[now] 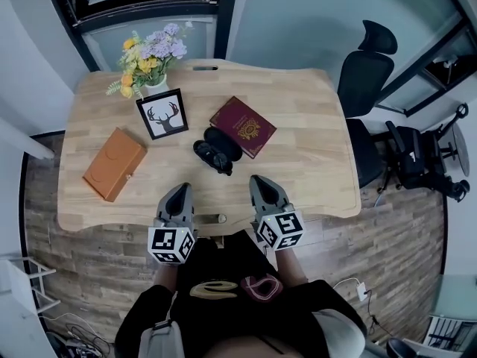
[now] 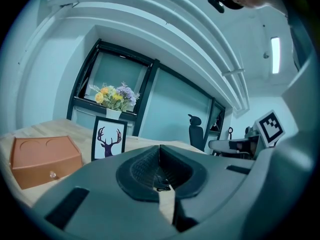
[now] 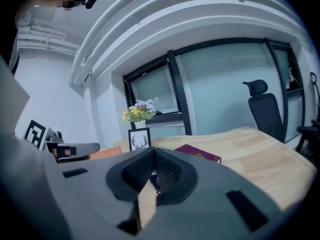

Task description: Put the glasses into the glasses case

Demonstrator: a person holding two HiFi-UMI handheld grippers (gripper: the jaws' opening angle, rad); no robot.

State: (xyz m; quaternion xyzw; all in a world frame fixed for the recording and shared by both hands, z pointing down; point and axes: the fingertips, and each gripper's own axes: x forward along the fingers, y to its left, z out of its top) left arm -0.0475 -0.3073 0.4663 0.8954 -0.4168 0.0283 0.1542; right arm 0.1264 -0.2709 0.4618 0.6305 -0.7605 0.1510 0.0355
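Right tool (image 1: 258, 182) closed, empty; dark glasses (image 1: 209, 157) touch black oval case (image 1: 226, 142).

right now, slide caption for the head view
Left hand-held gripper and right hand-held gripper, both shut, poised at the near edge of the table, glasses and black case lying just ahead.

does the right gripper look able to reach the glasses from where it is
Probably yes: only bare table lies between the right gripper and the glasses, with the red book off to the side. The gripper's shut jaws would need to open first.
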